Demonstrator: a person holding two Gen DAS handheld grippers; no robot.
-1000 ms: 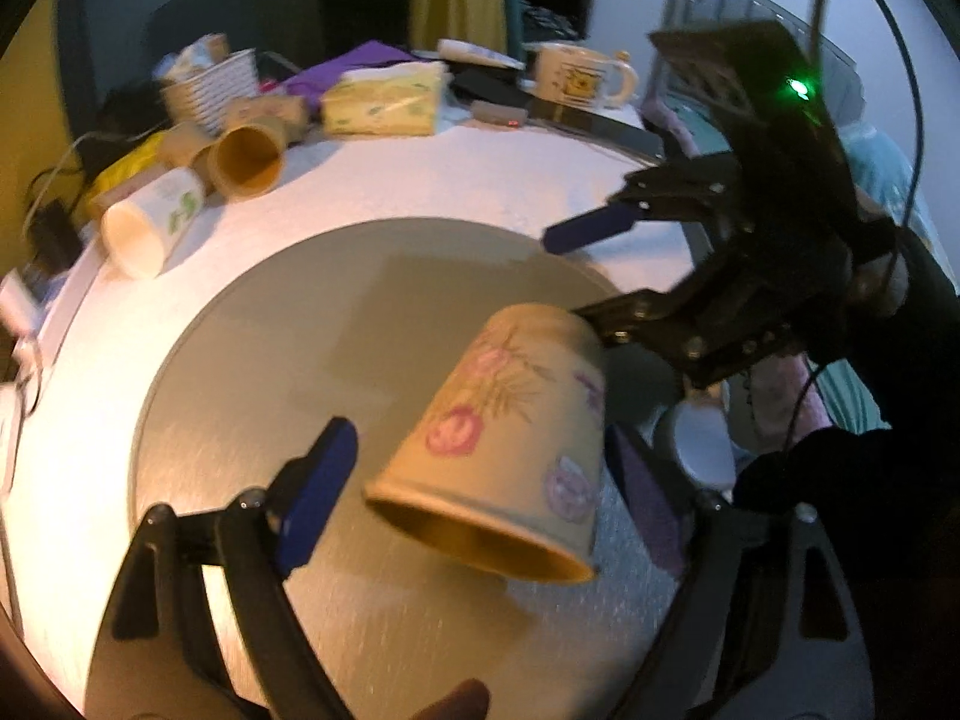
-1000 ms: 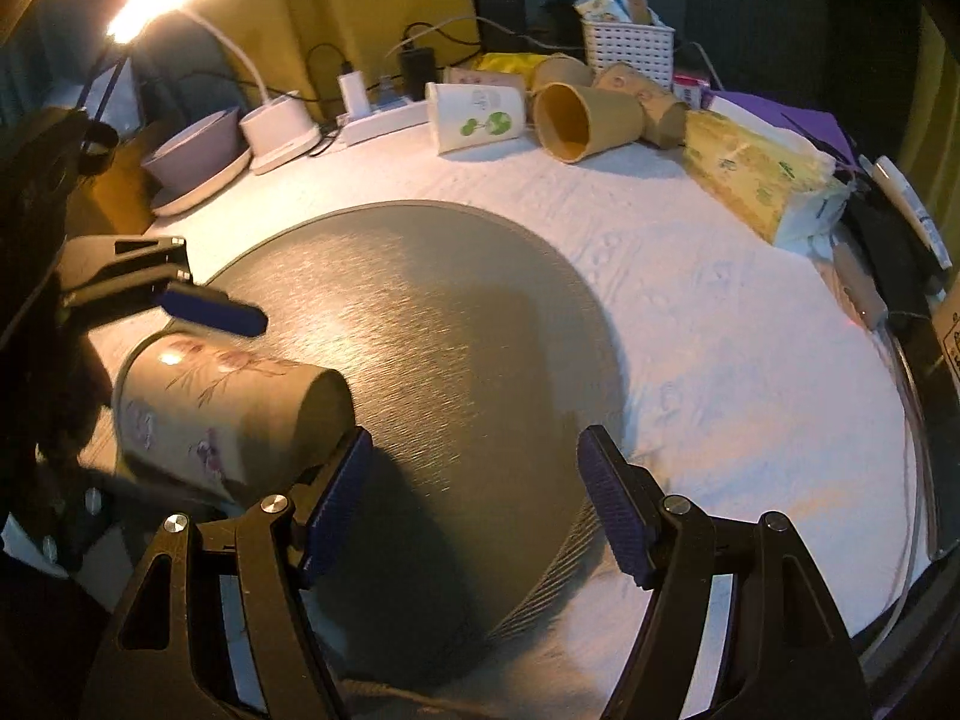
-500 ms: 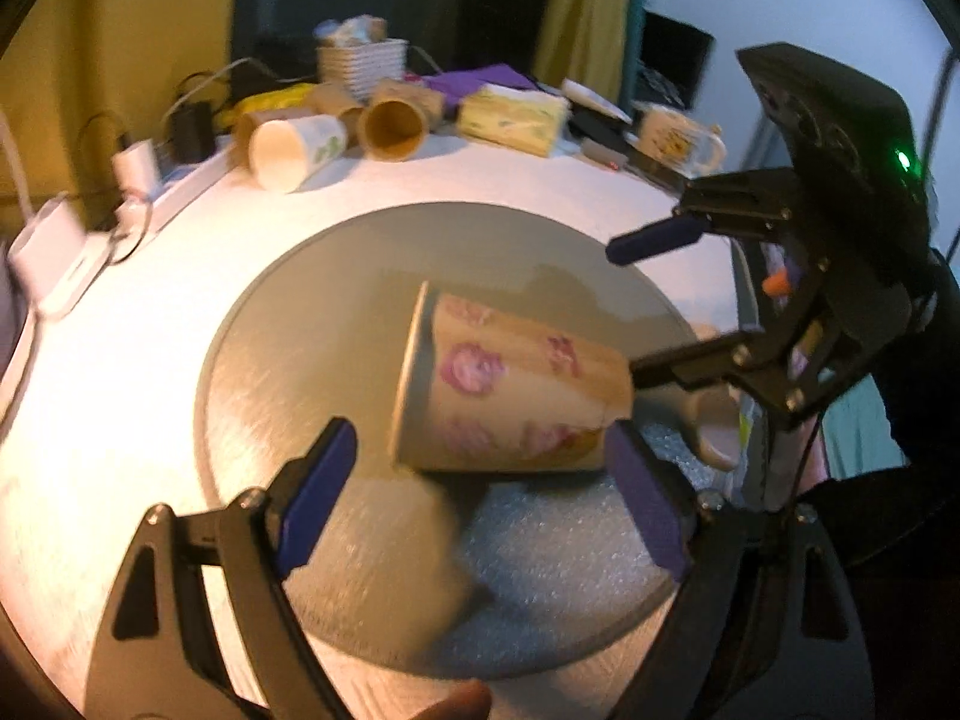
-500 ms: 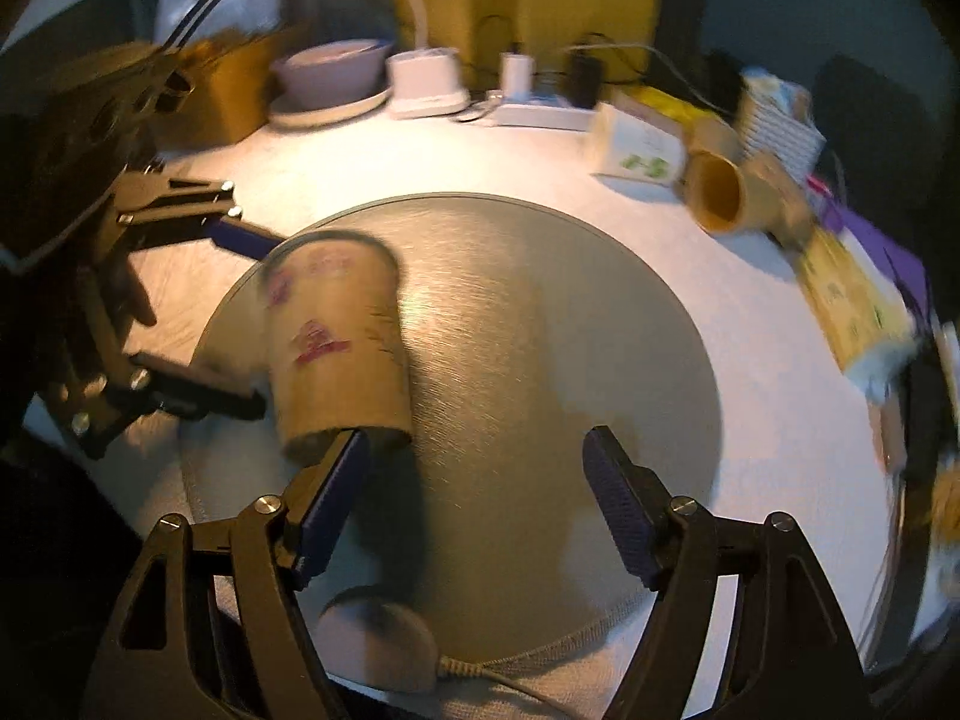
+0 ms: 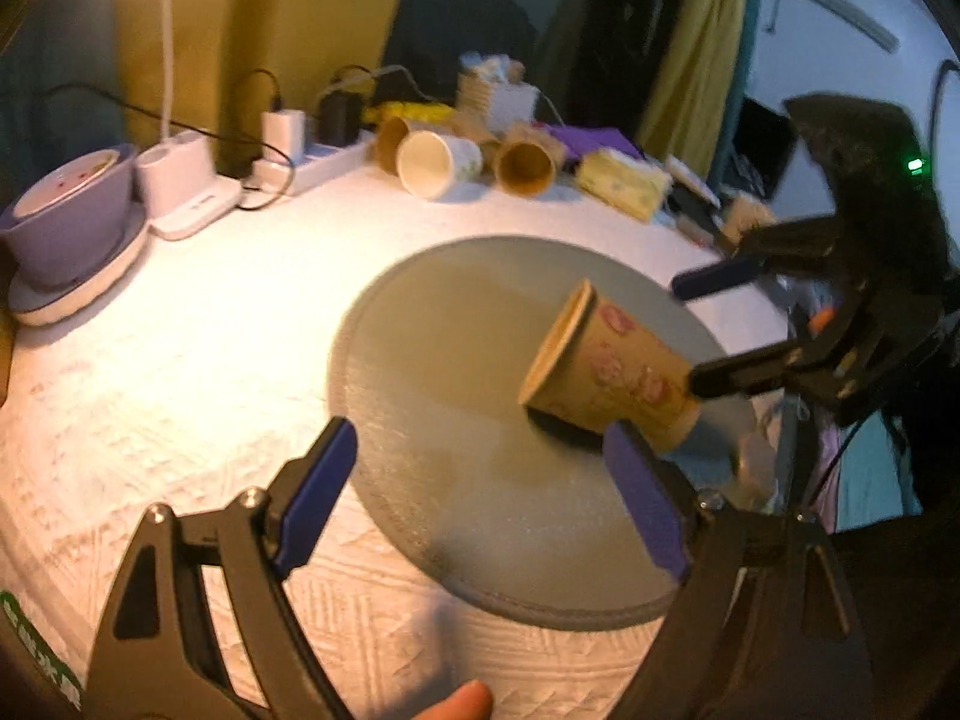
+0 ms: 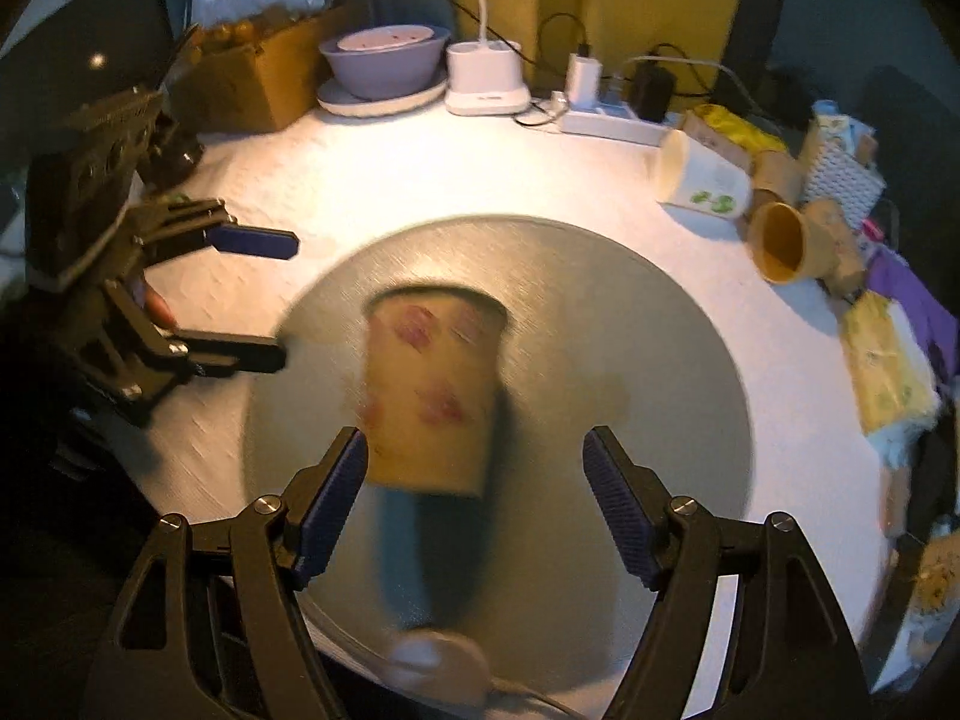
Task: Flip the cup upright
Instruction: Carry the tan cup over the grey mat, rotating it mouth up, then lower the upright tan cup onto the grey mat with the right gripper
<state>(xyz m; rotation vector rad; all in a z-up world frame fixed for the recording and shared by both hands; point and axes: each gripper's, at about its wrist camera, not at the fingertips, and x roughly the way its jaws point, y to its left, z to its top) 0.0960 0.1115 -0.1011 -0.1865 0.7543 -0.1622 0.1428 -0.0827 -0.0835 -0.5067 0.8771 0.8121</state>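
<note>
Cup [image 5: 606, 381] rolled onto side; grey mat [image 5: 456, 360], white tablecloth [image 5: 180, 330].

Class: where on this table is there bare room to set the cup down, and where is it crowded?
Bare: the grey mat right of the cup, and the white cloth between mat and bowl. Crowded: the far edge, with spare cups, basket and tissue pack.

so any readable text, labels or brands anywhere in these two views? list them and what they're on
None readable.
Floral cup: flower print only, no lettering visible.
White cup: green leaf print, no words legible.
Yellow tissue pack: pattern blurred, unreadable.
Green marks at the left view's bottom corner: possibly characters, too blurred to read.
</note>
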